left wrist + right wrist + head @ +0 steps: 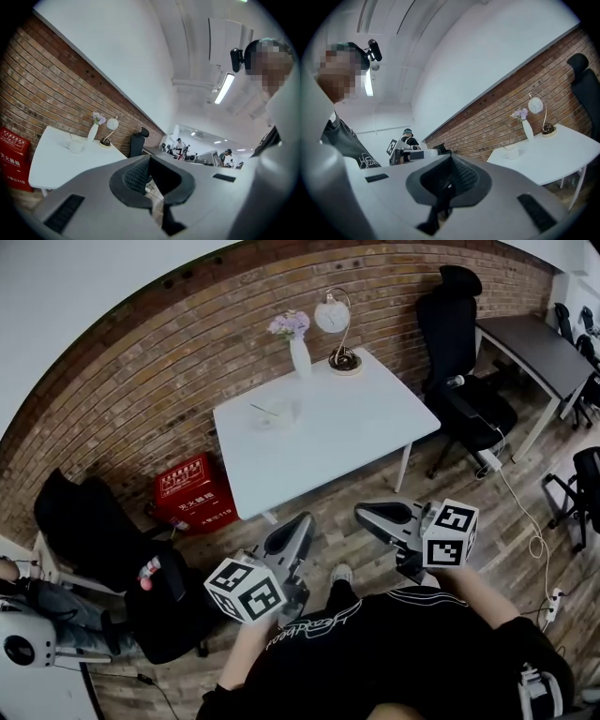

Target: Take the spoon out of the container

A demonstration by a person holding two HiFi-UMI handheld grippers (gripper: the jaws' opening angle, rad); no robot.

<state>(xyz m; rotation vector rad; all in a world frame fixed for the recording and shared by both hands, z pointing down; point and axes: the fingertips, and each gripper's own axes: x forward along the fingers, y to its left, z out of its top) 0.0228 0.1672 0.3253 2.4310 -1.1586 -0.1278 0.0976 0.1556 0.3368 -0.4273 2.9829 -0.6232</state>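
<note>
A small pale container (273, 414) stands on the white table (356, 427), toward its far left part, with a thin spoon (262, 409) leaning in it. The left gripper view shows the container (75, 146) and spoon (71, 137) far off, and the right gripper view shows the same container (511, 151). My left gripper (300, 532) and right gripper (373, 514) hang close to my body, over the wooden floor, short of the table's near edge. Both are shut with nothing in them (150, 157) (451, 158).
A white vase of flowers (299, 351) and a round desk lamp (336, 324) stand at the table's far edge. A red crate (194, 491) sits under the table's left side. Black chairs (464, 352) (89, 531) flank it. A dark desk (539, 348) is at right.
</note>
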